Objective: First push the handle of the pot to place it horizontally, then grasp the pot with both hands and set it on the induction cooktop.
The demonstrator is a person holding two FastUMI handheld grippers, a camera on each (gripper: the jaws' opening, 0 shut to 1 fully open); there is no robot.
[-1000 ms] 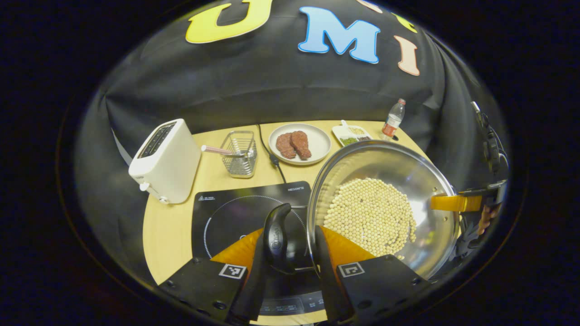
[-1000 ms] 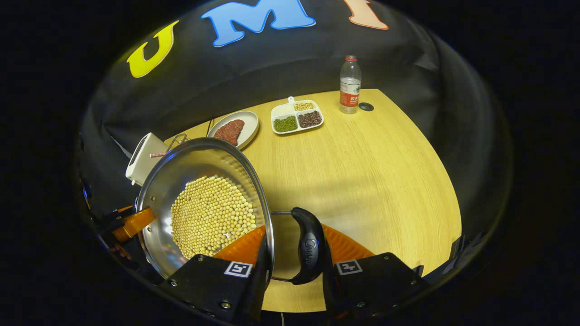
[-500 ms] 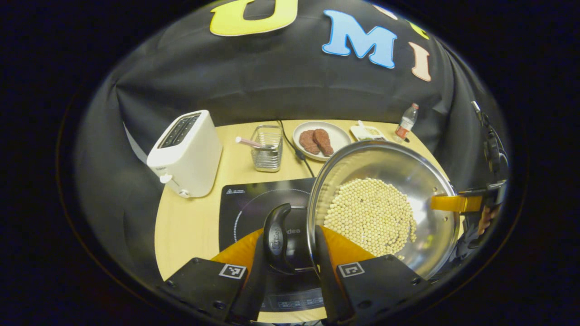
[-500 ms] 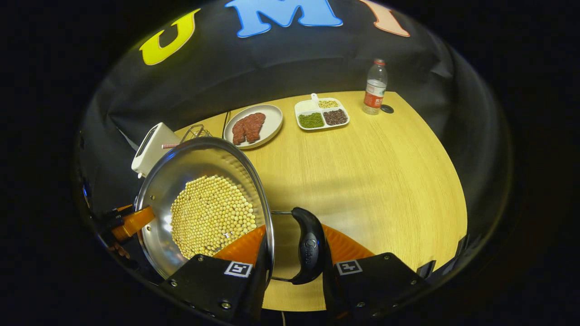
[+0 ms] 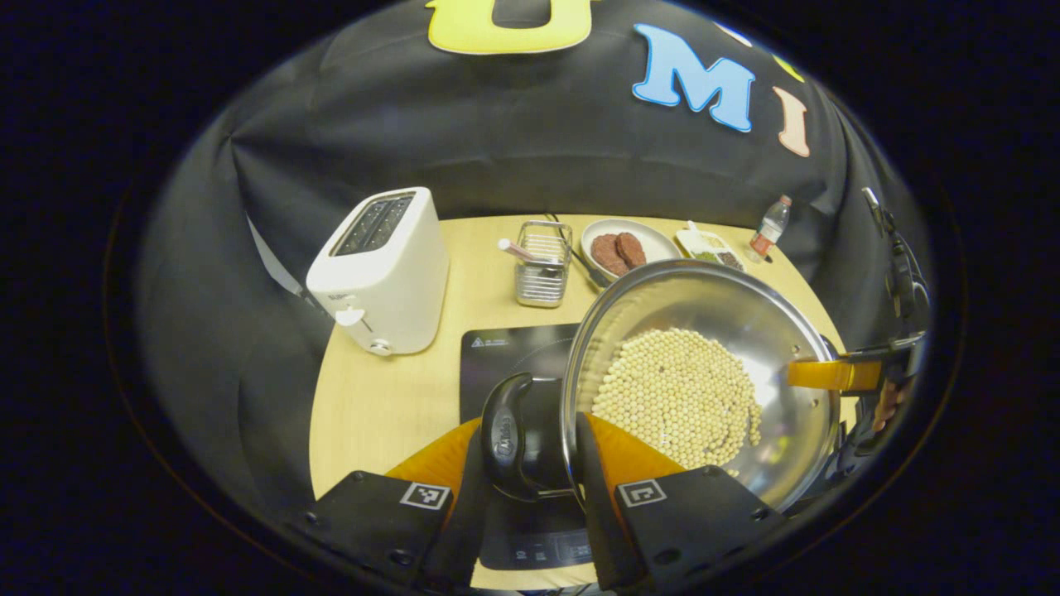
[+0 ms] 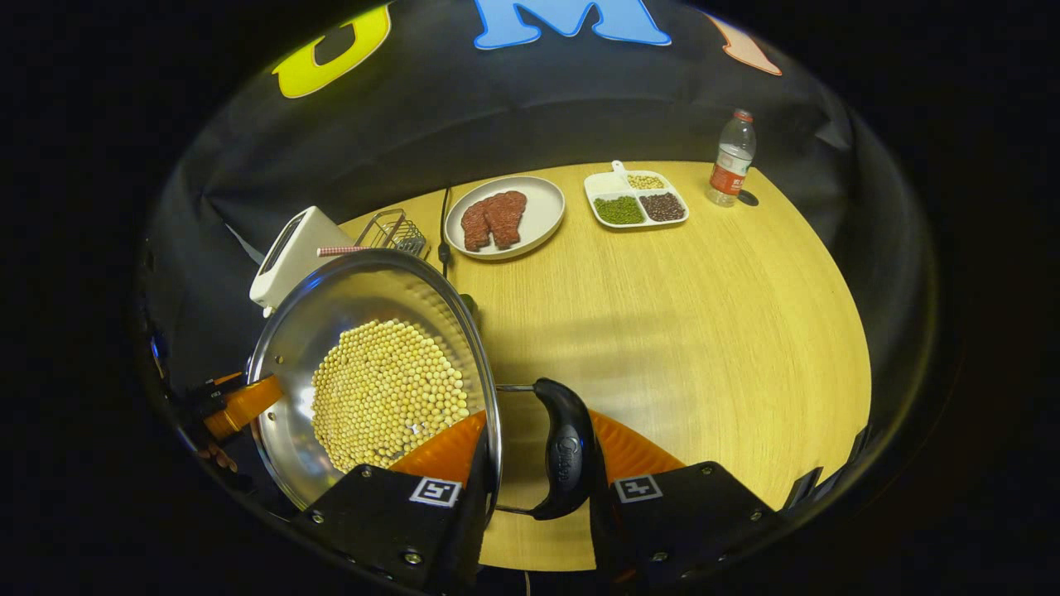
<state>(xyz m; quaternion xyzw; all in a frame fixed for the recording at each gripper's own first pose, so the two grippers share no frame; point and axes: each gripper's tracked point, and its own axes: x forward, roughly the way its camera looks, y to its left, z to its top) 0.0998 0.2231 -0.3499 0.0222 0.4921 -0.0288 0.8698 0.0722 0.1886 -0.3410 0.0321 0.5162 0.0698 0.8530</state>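
A steel pot (image 5: 704,310) holding several pale beans (image 5: 675,397) hangs level above the table between both grippers. My left gripper (image 5: 527,476) is shut on the pot's black left handle (image 5: 505,434). The black induction cooktop (image 5: 513,352) lies under that handle and runs beneath the pot's left side. In the right gripper view the same pot (image 6: 364,290) is at the left, and my right gripper (image 6: 538,480) is shut on its black right handle (image 6: 565,455). Each view also has the other gripper at the pot's far rim, the right gripper (image 5: 836,372) and the left gripper (image 6: 236,406).
A white toaster (image 5: 377,269) stands left of the cooktop, with a wire basket (image 5: 542,269) behind it. Farther back are a plate of meat (image 6: 505,217), a divided dish of beans (image 6: 636,199) and a water bottle (image 6: 730,161). Bare wooden table (image 6: 679,331) lies right of the pot.
Both grippers have carried the pot to the left. The cooktop, toaster and dishes have slid rightward in both views, and the cooktop now lies partly under the pot.
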